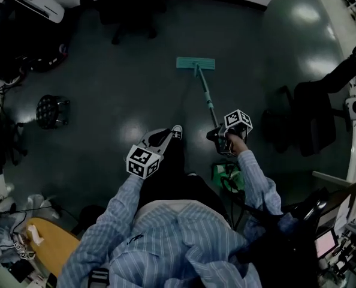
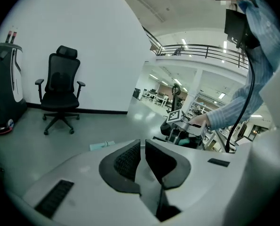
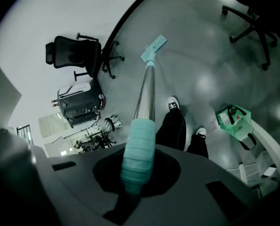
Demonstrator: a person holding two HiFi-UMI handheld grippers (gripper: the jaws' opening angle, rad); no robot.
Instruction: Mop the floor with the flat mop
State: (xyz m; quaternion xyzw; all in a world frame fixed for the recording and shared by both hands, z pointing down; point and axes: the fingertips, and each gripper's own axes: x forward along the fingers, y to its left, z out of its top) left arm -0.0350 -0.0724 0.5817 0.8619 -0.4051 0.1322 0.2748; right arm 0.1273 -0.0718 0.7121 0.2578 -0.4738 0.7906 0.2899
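Observation:
The flat mop's teal head (image 1: pixel 196 63) lies on the dark floor ahead of me, its pole (image 1: pixel 205 96) slanting back to my right gripper (image 1: pixel 221 141). That gripper is shut on the teal ribbed mop handle (image 3: pixel 138 150); the pole (image 3: pixel 147 93) runs up to the mop head (image 3: pixel 154 47). My left gripper (image 1: pixel 166 138) hangs above my left shoe (image 1: pixel 177 129), away from the mop. Its jaws (image 2: pixel 142 160) stand nearly together with nothing between them. The mop head (image 2: pixel 101 145) and right gripper (image 2: pixel 183 125) show beyond them.
A black office chair (image 2: pixel 60 95) stands by the white wall, next to a dark machine (image 2: pixel 5 88). A round stool (image 1: pixel 49 110) is at left, more chairs (image 1: pixel 310 119) at right. A green bag (image 3: pixel 234 120) sits by my feet. A wooden tabletop (image 1: pixel 43 242) is at lower left.

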